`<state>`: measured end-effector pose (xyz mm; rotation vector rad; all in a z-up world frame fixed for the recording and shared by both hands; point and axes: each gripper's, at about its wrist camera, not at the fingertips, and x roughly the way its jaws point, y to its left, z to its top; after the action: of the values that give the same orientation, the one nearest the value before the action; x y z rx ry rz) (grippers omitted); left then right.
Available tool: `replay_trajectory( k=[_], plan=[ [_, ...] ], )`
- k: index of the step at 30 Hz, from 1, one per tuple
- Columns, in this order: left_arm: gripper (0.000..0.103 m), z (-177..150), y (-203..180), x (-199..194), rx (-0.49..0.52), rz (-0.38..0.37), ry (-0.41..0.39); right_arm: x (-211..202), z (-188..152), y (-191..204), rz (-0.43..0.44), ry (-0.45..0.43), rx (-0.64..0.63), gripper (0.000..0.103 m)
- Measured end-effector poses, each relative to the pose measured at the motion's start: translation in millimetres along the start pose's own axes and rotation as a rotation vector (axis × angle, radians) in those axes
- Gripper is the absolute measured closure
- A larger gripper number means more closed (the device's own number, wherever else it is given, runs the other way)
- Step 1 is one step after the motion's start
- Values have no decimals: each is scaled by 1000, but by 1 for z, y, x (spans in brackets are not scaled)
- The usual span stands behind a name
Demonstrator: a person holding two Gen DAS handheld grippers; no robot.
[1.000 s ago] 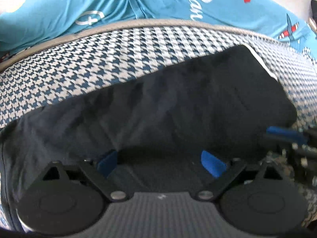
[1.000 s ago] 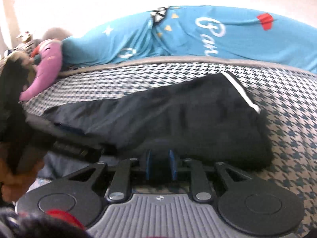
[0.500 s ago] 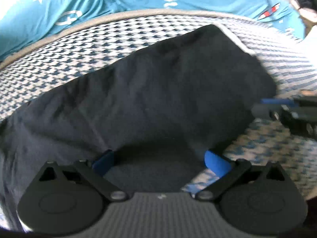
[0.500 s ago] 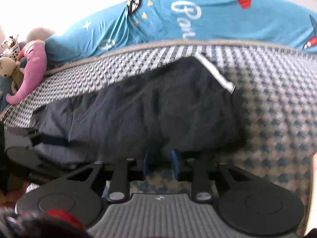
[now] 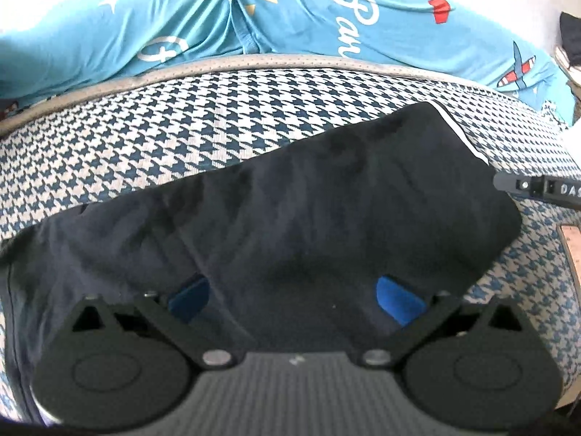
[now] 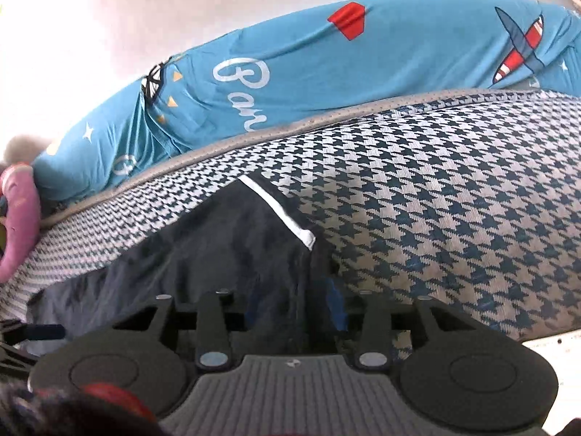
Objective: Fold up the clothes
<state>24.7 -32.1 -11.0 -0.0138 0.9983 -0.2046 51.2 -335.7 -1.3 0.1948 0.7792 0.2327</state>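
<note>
A dark garment [image 5: 326, 196] is spread flat on a cover [image 5: 218, 123] with a blue and white check. The garment has a thin white stripe [image 5: 461, 134] along its far right edge. It lies slanted, with its left part nearer and lower in the left wrist view.

The left gripper [image 5: 296, 296] is seen low over the near edge of the garment. Its two blue pads [image 5: 397, 303] are held wide apart. Dark cloth is seen between them, but nothing is pinched there.

The right gripper [image 6: 296, 303] is seen at the right end of the garment. Its blue pads [image 6: 336, 303] are drawn close together, and a fold of the dark cloth is squeezed between them. The cloth is bunched into a ridge that runs from the pads up toward the white stripe [image 6: 276, 210]. In the left wrist view, a black part of the right gripper [image 5: 537, 190] is seen at the right edge, just beside the garment.

Behind the checked cover [image 6: 435, 200], a grey band [image 6: 326, 120] is seen along its far edge. Past that, a bright blue sheet [image 6: 326, 65] is laid, with white letters, red shapes and a little plane [image 6: 519, 47] printed on it. A pink soft toy [image 6: 18, 225] is seen at the far left of the right wrist view. A pale wall [image 6: 181, 7] is seen above the sheet.
</note>
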Motion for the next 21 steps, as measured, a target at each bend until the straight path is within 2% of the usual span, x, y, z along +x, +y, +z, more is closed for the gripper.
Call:
replay_trajectory(
  k=[8, 16, 19, 21],
  plan=[
    [1, 1, -3, 4, -3, 4, 16, 20, 2, -12, 11, 25, 36, 57],
    [1, 0, -3, 4, -4, 1, 24, 35, 3, -8, 39, 14, -9, 56],
    [1, -1, -3, 5, -4, 2, 26, 40, 3, -6, 49, 7, -21, 65],
    [1, -1, -3, 5, -5, 3, 27, 42, 3, -5, 68, 6, -21, 79]
  ],
)
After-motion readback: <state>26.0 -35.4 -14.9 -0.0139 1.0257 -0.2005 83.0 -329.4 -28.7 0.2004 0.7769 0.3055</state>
